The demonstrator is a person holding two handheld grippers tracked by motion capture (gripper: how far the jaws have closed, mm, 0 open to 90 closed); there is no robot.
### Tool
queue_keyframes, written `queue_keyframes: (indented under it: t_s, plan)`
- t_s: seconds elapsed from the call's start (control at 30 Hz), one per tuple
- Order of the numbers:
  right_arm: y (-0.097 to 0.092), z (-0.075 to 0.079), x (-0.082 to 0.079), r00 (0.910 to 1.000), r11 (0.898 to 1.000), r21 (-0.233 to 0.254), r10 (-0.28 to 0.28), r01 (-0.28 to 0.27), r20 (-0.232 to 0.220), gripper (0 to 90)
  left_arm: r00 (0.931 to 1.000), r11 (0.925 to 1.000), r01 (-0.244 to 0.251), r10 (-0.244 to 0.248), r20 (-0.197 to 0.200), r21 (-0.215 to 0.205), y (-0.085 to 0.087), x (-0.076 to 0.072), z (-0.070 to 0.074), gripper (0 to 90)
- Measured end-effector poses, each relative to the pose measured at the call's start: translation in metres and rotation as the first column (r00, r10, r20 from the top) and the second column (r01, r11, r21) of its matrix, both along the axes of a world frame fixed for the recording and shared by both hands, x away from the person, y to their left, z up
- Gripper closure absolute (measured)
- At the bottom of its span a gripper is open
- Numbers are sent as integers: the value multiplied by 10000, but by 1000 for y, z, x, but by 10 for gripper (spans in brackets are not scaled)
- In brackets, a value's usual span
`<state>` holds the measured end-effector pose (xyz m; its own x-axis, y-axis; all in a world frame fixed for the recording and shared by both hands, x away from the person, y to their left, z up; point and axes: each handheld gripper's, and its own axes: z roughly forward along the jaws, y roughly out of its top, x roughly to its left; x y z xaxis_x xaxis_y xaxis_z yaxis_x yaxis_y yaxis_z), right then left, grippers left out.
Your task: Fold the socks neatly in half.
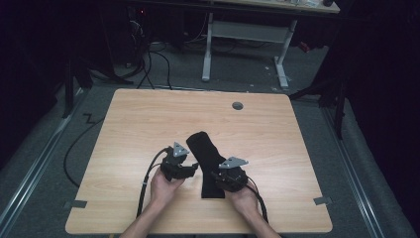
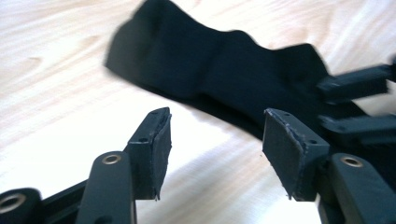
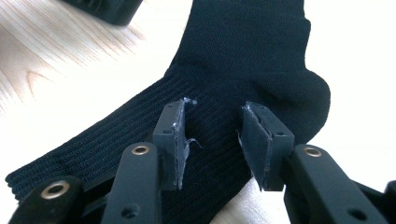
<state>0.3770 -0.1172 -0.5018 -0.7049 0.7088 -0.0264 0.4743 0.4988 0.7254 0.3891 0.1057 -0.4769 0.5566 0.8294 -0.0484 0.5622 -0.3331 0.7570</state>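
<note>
a black sock (image 1: pixel 208 161) is lying flat on the near middle of the wooden table (image 1: pixel 138 124), its toe end pointing away from the person and its ribbed cuff sitting closest to the table's front edge. it is looking soft, thin and light, so it is likely going to bunch, fold and drag along the wood rather than lift as one piece; a pinch on a single edge would probably leave the rest hanging limp. the ribbed cuff and the thicker heel bulge are looking like the best places to take hold, since the knit there is offering more cloth to bite on.

the left gripper (image 2: pixel 215 140) is hovering over bare wood just beside the sock's long edge, its jaws standing wide apart with nothing between them. the right gripper (image 3: pixel 212 140) is sitting over the ribbed part near the heel, its jaws also standing apart with the cloth under the gap, and the worn pads (image 3: pixel 176 140) are not pressing on the knit.

nothing is crowding the sock on the tabletop. a round cable hole (image 1: pixel 237 105) is lying well apart near the far edge, and a white desk frame (image 1: pixel 245 47) is standing on the floor beyond the table. the two grippers, working close together, are the main things likely to get in each other's way.
</note>
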Motion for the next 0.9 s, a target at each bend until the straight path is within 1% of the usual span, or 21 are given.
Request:
queue_keyframes:
  t_s: [0.07, 0.1, 0.17, 0.23, 0.27, 0.3, 0.33, 0.4, 0.47, 0.5, 0.53, 0.57, 0.67, 0.7, 0.8, 0.83, 0.9]
  plan:
    - [0, 0, 0, 10000, 10000, 62, -2, 3, -12, 600, 10000, 10000, -55, 55, 70, 37, 1, 3, 1, 439]
    - [-1, -1, 0, 10000, 9999, 100, -9, 9, -41, 600, 9999, 9999, -131, 131, 15, -30, 2, 9, 4, 441]
    - [-2, -1, 0, 10000, 9998, 174, 31, -31, -17, 599, 9998, 9998, -192, 192, -5, -40, 2, 16, 7, 445]
    - [-4, -2, -1, 10000, 9997, 256, 47, -47, 0, 599, 9998, 9997, -203, 202, 50, 155, 1, 22, 10, 466]
    - [-4, -2, -1, 10000, 9996, 275, 43, -43, -11, 599, 9995, 9994, -259, 255, 176, 237, 1, 25, 11, 477]
    - [-4, -3, -1, 10000, 9995, 322, 36, -36, 14, 599, 9994, 9991, -281, 274, 195, 327, 0, 28, 12, 488]
    - [-5, -3, -2, 10000, 9994, 358, 35, -37, 43, 599, 9994, 9991, -281, 274, 195, 327, 0, 28, 12, 490]
    - [-5, -4, -2, 10000, 9993, 380, 25, -26, 49, 599, 9987, 9984, -431, 420, 288, 377, 0, 37, 17, 510]
    - [-5, -4, -2, 10000, 9993, 375, 32, -34, 53, 599, 9986, 9980, -467, 456, 268, 417, -1, 39, 18, 513]
    - [-6, -4, -2, 10000, 9993, 371, 58, -60, 52, 599, 9981, 9974, -547, 533, 304, 466, 0, 44, 21, 517]
    - [-6, -4, -2, 10000, 9993, 366, 66, -68, 60, 599, 9981, 9974, -547, 533, 304, 466, 0, 44, 21, 524]
    - [-6, -4, -2, 10000, 9993, 366, 80, -82, 54, 599, 9975, 9968, -666, 655, 276, 439, 0, 50, 22, 524]
    - [-6, -4, -2, 10000, 9993, 375, 64, -66, 62, 599, 9971, 9960, -748, 741, 167, 495, -1, 56, 22, 530]
    - [-6, -4, -2, 9999, 9992, 388, 63, -67, 119, 599, 9964, 9957, -840, 834, 162, 385, -1, 62, 19, 544]
    - [-6, -4, -2, 9999, 9992, 388, 72, -77, 110, 600, 9948, 9922, -1008, 1017, -85, 733, -1, 72, 11, 553]
    - [-6, -4, -2, 10000, 9993, 382, 52, -55, 74, 600, 9943, 9917, -1039, 1053, -149, 761, -2, 76, 8, 571]
    - [-5, -3, -2, 10000, 9994, 329, 59, -60, 28, 601, 9940, 9914, -1070, 1084, -136, 757, -3, 81, 5, 598]
